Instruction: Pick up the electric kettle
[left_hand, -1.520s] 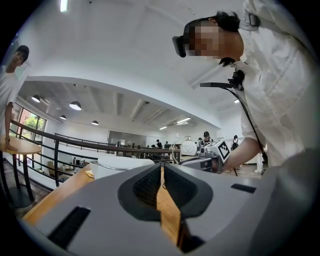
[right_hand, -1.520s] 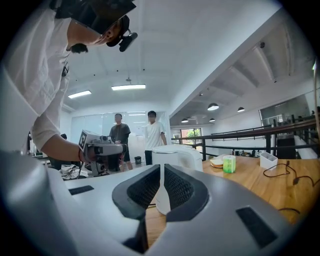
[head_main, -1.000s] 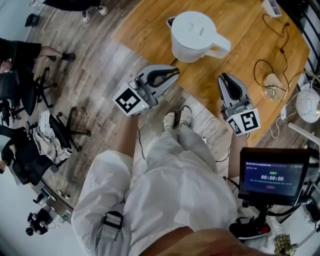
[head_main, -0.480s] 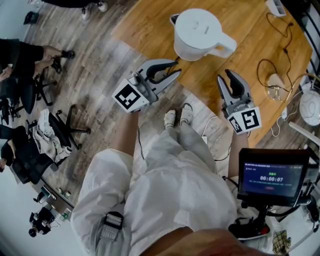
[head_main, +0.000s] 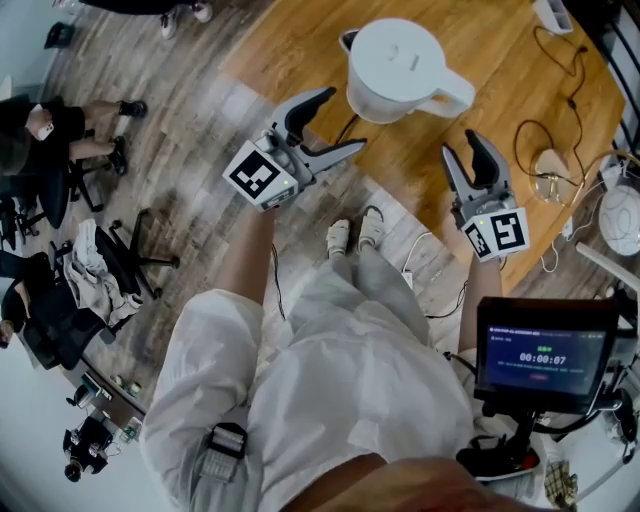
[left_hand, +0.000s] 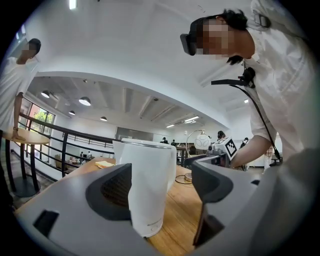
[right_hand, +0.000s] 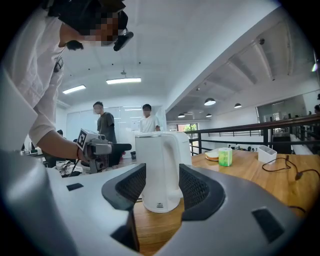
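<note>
One white electric kettle (head_main: 400, 62) stands upright on the wooden bench (head_main: 300, 45), close to the near edge. Its lid is on and its handle (head_main: 458, 98) is turned toward the person's right, which I judge leaves the smooth body free on one side and the grip free on the other. That seems to be why the two claws come at it from opposite flanks. The left claw (head_main: 345, 118) sits just beside the kettle's body, and the right claw (head_main: 462, 145) is a little short of the handle side. Both are held roughly level, so the pads would meet the upright walls squarely. Both claws are spread, their jaws having just been opening. Each gripper view frames the kettle in the gap between its pads, with nothing pinched and no pad touching it yet. The wide spread looks meant to clear the kettle's girth before any closing. Counted: one kettle with one handle, two claws, one bench. Farther back on the bench there is one small green cup (right_hand: 225, 157), well apart from the kettle and so unlikely to hinder a lift, and one lit screen (head_main: 545, 355) stands low at the person's right
</note>
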